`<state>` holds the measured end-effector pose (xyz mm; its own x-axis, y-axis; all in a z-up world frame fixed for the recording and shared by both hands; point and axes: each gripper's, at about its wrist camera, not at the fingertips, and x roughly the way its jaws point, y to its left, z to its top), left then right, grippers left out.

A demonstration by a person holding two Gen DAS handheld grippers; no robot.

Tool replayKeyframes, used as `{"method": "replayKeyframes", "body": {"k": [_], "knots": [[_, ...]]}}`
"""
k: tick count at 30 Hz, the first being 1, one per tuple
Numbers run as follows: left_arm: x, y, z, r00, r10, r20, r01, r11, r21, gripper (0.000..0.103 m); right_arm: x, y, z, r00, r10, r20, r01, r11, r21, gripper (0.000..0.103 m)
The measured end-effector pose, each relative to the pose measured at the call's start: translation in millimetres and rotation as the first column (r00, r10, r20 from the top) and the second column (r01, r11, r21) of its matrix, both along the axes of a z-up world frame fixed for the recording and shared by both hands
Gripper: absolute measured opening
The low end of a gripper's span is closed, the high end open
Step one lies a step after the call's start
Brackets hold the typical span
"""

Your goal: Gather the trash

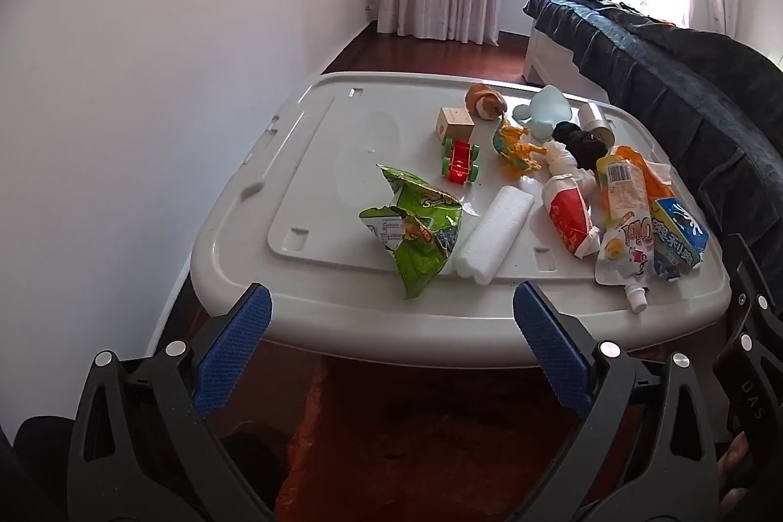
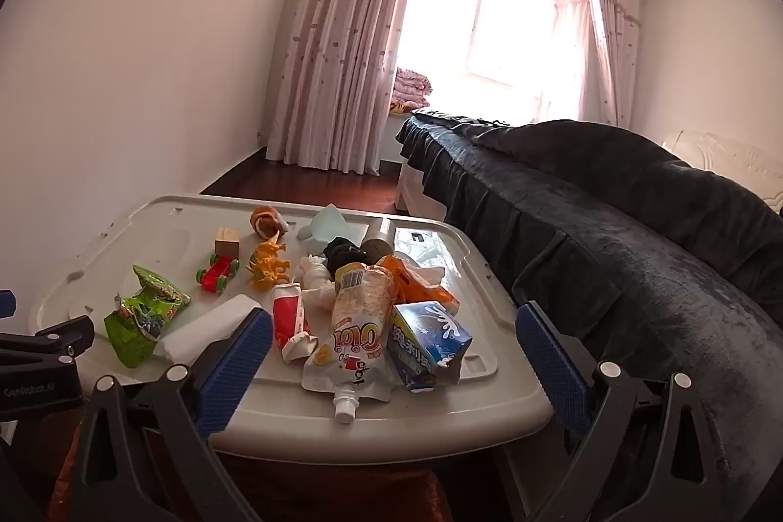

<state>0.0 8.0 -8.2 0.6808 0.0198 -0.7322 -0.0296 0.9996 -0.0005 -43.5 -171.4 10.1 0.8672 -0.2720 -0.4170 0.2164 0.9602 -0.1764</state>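
Trash lies on a white plastic lid (image 1: 244,228). It includes a torn green snack bag (image 1: 411,228), a white foam piece (image 1: 492,233), a red-and-white tube (image 1: 570,218), a spouted drink pouch (image 1: 624,248) and a blue carton (image 1: 680,238). My left gripper (image 1: 391,302) hangs open and empty over the lid's near edge, just short of the snack bag. My right gripper (image 2: 394,316) is also open and empty. It stands before the drink pouch (image 2: 352,326) and the blue carton (image 2: 426,341).
Toys sit further back: a red car (image 1: 460,162), a wooden block (image 1: 454,122), a yellow dinosaur (image 1: 518,147) and a plush animal (image 1: 484,101). An orange plastic bag (image 1: 391,448) lies under the lid's near edge. A dark-covered bed (image 2: 636,228) runs along the right.
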Motion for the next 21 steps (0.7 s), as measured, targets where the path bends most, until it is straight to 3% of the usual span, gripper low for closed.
{"method": "replayKeyframes", "body": {"k": [21], "knots": [[-0.9,-1.5,0.2,1.000,0.010,0.004,-0.010,1.000,-0.003,0.097,1.5,-3.3,2.3,1.000,0.008,-0.002,-0.008,1.000,0.013,0.098]]}}
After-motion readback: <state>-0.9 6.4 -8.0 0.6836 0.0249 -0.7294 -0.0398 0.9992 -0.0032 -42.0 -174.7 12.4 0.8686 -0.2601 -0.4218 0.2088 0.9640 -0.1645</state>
